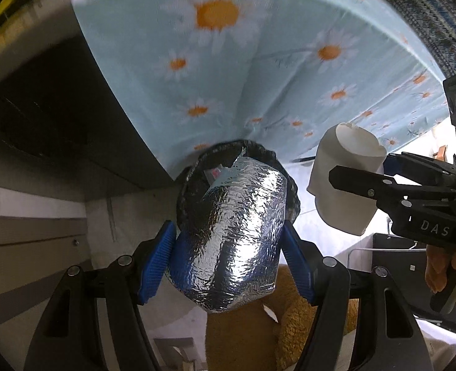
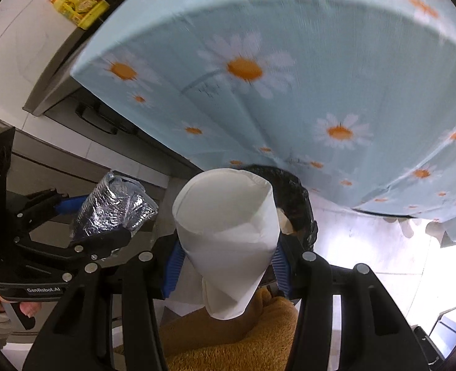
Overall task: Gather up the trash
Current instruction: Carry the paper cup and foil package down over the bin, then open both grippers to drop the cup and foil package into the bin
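Note:
My left gripper (image 1: 228,262) is shut on a crumpled silver foil bag (image 1: 234,235), held in the air in front of a black-lined trash bin (image 1: 252,151). My right gripper (image 2: 225,266) is shut on a white paper cone (image 2: 228,232), also above the black-lined bin (image 2: 293,198). In the left wrist view the right gripper (image 1: 367,179) and its white paper (image 1: 345,179) sit to the right. In the right wrist view the left gripper (image 2: 104,228) and its foil bag (image 2: 113,207) sit to the left. The bin's inside is mostly hidden by the held items.
A table draped in a light blue daisy-print cloth (image 1: 259,61) hangs over the bin. Grey cabinets (image 2: 82,117) stand to the left, with a yellow package (image 2: 79,3) on top. A brown fuzzy cloth (image 2: 228,340) lies below the grippers. The floor is white tile (image 2: 367,247).

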Action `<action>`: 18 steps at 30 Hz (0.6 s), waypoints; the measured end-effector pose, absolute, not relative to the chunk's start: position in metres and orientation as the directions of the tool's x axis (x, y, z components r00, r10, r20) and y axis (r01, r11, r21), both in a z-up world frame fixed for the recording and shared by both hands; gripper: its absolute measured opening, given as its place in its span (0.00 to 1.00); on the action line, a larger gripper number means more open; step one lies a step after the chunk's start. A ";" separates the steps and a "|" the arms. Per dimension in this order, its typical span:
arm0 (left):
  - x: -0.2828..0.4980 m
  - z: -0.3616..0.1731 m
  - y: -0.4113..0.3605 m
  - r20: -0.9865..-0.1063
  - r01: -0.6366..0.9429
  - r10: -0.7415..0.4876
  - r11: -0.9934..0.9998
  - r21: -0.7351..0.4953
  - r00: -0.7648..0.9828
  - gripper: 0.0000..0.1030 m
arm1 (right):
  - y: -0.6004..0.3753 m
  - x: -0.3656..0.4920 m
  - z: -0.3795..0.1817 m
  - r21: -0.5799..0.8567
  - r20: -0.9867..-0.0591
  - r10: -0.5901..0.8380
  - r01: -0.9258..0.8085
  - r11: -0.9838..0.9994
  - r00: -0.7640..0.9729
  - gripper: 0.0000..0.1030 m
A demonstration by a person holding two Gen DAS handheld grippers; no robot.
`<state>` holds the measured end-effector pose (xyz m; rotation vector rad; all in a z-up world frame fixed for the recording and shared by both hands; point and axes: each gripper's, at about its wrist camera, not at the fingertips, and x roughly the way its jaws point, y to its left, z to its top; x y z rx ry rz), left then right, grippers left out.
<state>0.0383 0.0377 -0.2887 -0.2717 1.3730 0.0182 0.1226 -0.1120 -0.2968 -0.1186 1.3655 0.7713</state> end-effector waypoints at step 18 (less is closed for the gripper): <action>0.049 -0.336 0.037 -0.970 -0.194 -0.214 0.953 -0.234 0.118 0.65 | -0.117 0.130 -0.347 0.382 -0.915 0.400 -0.444 0.810 -0.057 0.49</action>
